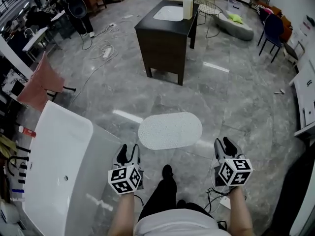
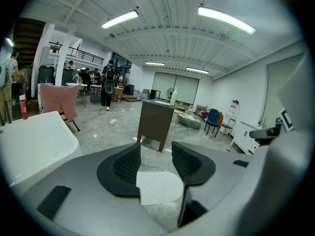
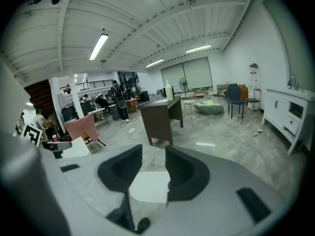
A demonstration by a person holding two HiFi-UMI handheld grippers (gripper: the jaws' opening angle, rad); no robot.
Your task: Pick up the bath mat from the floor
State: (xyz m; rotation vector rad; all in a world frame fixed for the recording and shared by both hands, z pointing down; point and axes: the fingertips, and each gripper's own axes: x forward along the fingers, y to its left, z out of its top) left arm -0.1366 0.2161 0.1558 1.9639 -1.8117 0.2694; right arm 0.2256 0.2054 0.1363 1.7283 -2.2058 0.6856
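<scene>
The bath mat [image 1: 170, 130] is a white, speckled oval lying flat on the grey marble floor just ahead of me. My left gripper [image 1: 128, 151] hovers near the mat's near-left end, apart from it, with its jaws open and nothing between them. My right gripper [image 1: 224, 145] hovers off the mat's near-right end, also open and empty. In the left gripper view the mat [image 2: 158, 187] shows on the floor through the gap of the left gripper [image 2: 156, 154]. In the right gripper view the mat [image 3: 147, 187] likewise shows beyond the right gripper [image 3: 153, 156].
A white bathtub [image 1: 54, 171] stands close on the left. A dark wooden vanity [image 1: 165, 38] with a bottle [image 1: 187, 5] stands beyond the mat. Cables [image 1: 103, 50] trail at the far left, a white cabinet [image 1: 305, 92] lines the right, and my shoe [image 1: 167, 172] is between the grippers.
</scene>
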